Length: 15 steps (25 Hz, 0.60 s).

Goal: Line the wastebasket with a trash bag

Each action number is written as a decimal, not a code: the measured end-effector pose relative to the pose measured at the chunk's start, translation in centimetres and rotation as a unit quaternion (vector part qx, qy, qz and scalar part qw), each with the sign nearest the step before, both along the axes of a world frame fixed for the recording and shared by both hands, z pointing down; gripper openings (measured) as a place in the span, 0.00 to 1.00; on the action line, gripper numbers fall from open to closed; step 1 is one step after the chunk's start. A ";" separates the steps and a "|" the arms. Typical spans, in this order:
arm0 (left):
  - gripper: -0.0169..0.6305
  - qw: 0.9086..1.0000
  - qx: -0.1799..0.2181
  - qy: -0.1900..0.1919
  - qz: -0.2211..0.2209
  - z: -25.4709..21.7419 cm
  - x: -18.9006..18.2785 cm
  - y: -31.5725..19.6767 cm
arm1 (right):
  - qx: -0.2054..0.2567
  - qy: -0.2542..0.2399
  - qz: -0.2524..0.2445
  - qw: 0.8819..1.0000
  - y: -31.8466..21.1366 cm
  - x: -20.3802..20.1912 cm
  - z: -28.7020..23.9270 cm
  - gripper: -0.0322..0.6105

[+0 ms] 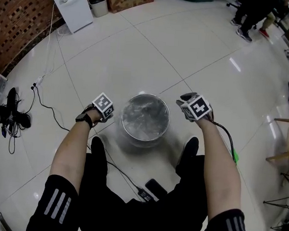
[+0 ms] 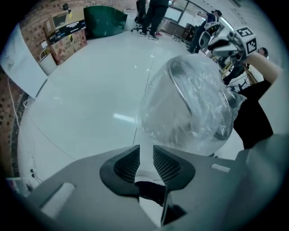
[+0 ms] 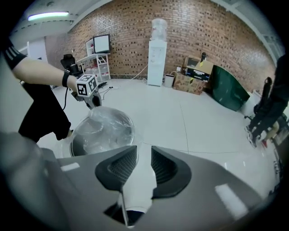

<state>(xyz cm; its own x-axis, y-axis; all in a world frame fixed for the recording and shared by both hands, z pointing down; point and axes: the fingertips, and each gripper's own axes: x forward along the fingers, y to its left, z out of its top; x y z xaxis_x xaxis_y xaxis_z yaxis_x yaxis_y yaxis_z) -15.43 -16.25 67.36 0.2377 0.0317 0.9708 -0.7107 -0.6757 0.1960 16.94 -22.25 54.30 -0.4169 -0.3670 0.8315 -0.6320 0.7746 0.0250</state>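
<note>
Clear plastic trash bag (image 1: 145, 112); lies inside the wastebasket (image 1: 128, 134), crinkled film covering the inner wall, edge turned over the rim.

Wastebasket: round, metal, on the white tiled floor (image 1: 139, 52), just ahead of the person's two black shoes (image 1: 98, 149); stands upright, long axis vertical, mouth pointing up toward the head camera.

Left gripper (image 2: 146, 158): held just left of the basket's rim in the head view; jaws spread, only floor showing in the gap, nothing pinched; in its own view the bagged basket sits beyond the jaws, up and to the right, apart from the pads.

Right gripper (image 3: 143, 164): held just right of the rim, slightly farther off than the left one; jaws spread, gap empty but for floor; in its own view the basket lies beyond and to the left of the jaws, not touching them.
</note>
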 end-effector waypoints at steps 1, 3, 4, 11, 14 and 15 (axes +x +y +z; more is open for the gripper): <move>0.16 1.000 0.009 -0.005 0.006 -0.5 -0.1 0.0 | 0.001 -0.013 0.003 1.000 0.6 0.0 -0.7 0.22; 0.16 0.999 0.045 0.008 0.014 -2.6 0.4 -0.6 | -0.003 -0.034 0.003 0.999 1.9 -0.1 -1.6 0.22; 0.16 0.997 0.066 0.026 0.018 -4.0 1.1 -1.0 | -0.006 -0.037 -0.003 0.999 2.7 -0.1 -1.8 0.22; 0.21 0.973 0.141 0.158 0.088 -11.3 7.3 0.7 | -0.018 -0.027 -0.079 0.996 7.9 -3.1 -2.7 0.23; 0.23 0.973 0.120 0.154 0.120 -9.8 7.8 2.6 | -0.032 -0.033 -0.090 0.995 9.6 -4.2 -2.0 0.23; 0.25 0.974 0.110 0.152 0.124 -9.1 7.8 3.0 | -0.042 -0.035 -0.086 0.995 10.1 -4.3 -1.2 0.24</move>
<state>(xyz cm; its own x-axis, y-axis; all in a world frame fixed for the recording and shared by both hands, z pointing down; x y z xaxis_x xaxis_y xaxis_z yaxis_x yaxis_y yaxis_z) -7.67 -13.20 58.29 0.5271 -0.0768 0.8463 -0.4514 -0.8691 0.2023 12.67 -12.20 53.08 -0.5247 -0.2154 0.8236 -0.4884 0.8685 -0.0840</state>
